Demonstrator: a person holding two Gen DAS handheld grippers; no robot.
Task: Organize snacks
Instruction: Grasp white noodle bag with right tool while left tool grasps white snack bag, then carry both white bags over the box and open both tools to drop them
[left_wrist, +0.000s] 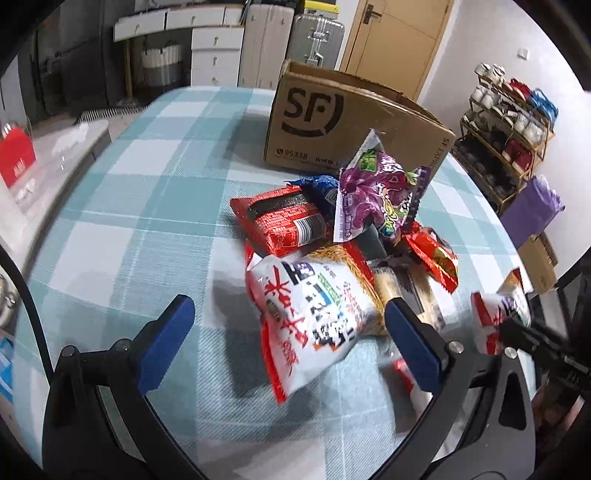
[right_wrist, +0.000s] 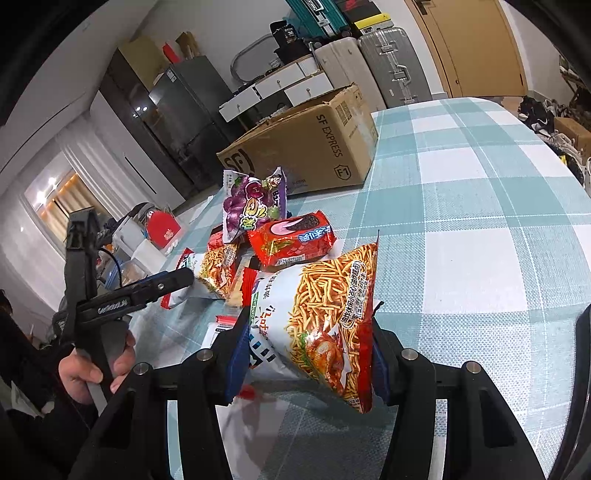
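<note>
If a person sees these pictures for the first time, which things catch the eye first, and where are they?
First comes the white-and-red bag of fried noodle sticks, clamped in the right gripper above the teal-and-white checked tablecloth. Behind it lies a pile of snacks topped by a purple grape-candy bag, and further back stands the open brown cardboard box. The left gripper is open over a matching noodle bag.

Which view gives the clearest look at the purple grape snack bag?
The left wrist view: the purple grape snack bag stands large and near the centre, propped on top of the snack pile in front of the cardboard box. The right wrist view shows the same bag smaller and farther off, behind a red biscuit pack.
</note>
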